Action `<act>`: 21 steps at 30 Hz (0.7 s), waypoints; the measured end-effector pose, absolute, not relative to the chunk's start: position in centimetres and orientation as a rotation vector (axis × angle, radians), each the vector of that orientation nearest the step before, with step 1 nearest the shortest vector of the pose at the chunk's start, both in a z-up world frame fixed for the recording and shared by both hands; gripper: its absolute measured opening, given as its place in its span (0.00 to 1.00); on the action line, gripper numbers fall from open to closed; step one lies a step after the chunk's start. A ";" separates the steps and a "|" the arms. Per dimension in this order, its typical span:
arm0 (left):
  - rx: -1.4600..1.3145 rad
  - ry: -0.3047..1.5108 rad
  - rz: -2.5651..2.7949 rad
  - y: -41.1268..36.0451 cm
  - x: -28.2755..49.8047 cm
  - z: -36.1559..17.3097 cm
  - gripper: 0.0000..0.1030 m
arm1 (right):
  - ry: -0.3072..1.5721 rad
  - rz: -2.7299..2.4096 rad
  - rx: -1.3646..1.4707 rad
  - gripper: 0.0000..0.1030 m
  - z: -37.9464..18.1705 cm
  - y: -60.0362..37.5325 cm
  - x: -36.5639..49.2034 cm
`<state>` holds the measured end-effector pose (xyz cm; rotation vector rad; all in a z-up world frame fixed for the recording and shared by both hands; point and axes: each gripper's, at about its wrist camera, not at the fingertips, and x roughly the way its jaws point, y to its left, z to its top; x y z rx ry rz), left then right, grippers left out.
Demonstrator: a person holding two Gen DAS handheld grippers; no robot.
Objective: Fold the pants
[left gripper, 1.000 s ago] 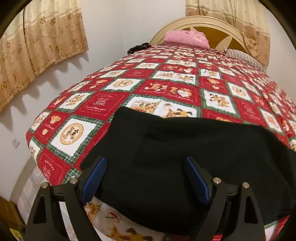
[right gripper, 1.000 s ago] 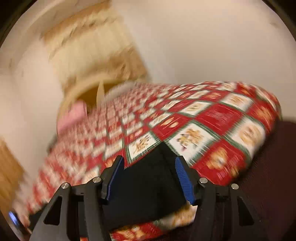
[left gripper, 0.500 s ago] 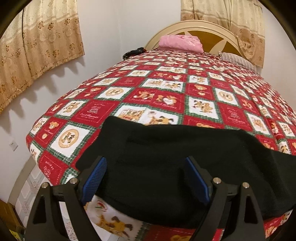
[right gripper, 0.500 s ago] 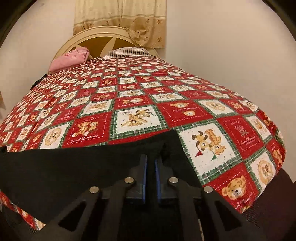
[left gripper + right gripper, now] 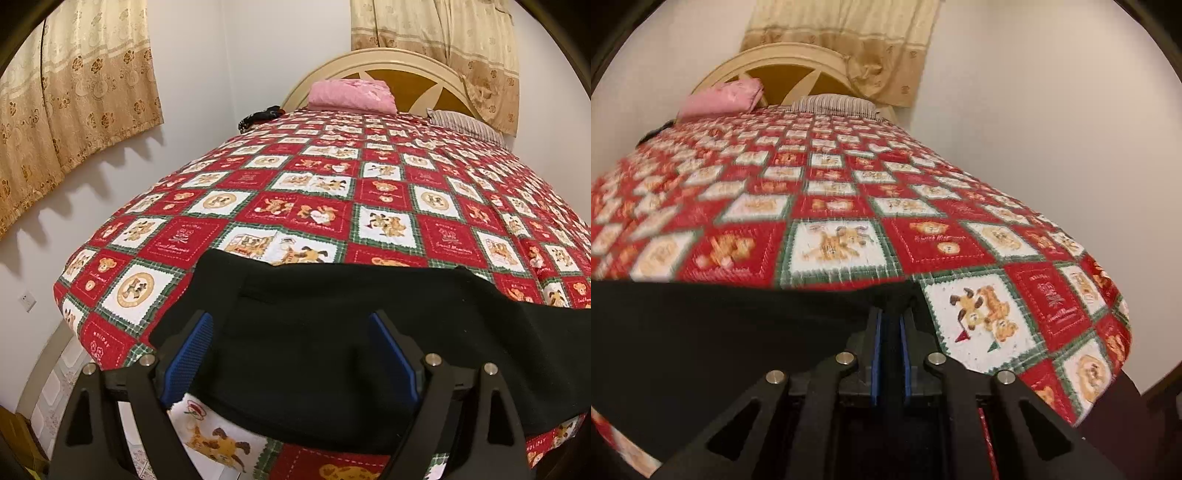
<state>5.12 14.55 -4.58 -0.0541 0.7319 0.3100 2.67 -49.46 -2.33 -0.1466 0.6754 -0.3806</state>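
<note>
Black pants (image 5: pixel 332 332) lie flat across the near edge of the bed, stretching to the right. In the left wrist view my left gripper (image 5: pixel 291 350) is open, its blue pads on either side of the pants' left end, just above the fabric. In the right wrist view the pants (image 5: pixel 720 332) fill the lower left. My right gripper (image 5: pixel 890 325) is shut on the right end of the pants, with black fabric pinched between the blue pads.
The bed carries a red, white and green patchwork quilt (image 5: pixel 369 192). A pink pillow (image 5: pixel 351 94) and a striped pillow (image 5: pixel 834 105) lie by the wooden headboard (image 5: pixel 406 74). Curtains (image 5: pixel 74 92) hang on the left wall. A small dark object (image 5: pixel 260 116) lies at the bed's far left.
My right gripper swung round to the pants' right end and shut on it; now it has lifted slightly. My left gripper stayed open over the left end, drifting little.
</note>
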 end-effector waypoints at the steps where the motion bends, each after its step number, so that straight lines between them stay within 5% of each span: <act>1: -0.052 0.736 0.306 14.4 5.1 -4.7 0.86 | 0.654 -0.391 -0.184 0.26 -2.4 -49.4 2.3; 2: -0.047 0.739 0.302 14.3 5.1 -4.8 0.86 | 0.649 -0.411 -0.189 0.36 -2.2 -49.5 2.0; 7: -0.026 0.740 0.285 13.4 5.2 -5.1 0.86 | 0.431 -0.486 0.089 0.52 1.8 -52.7 -4.3; 21: -0.012 0.751 0.241 11.8 4.8 -5.4 0.86 | 0.509 -0.431 0.307 0.53 -3.2 -52.1 -6.5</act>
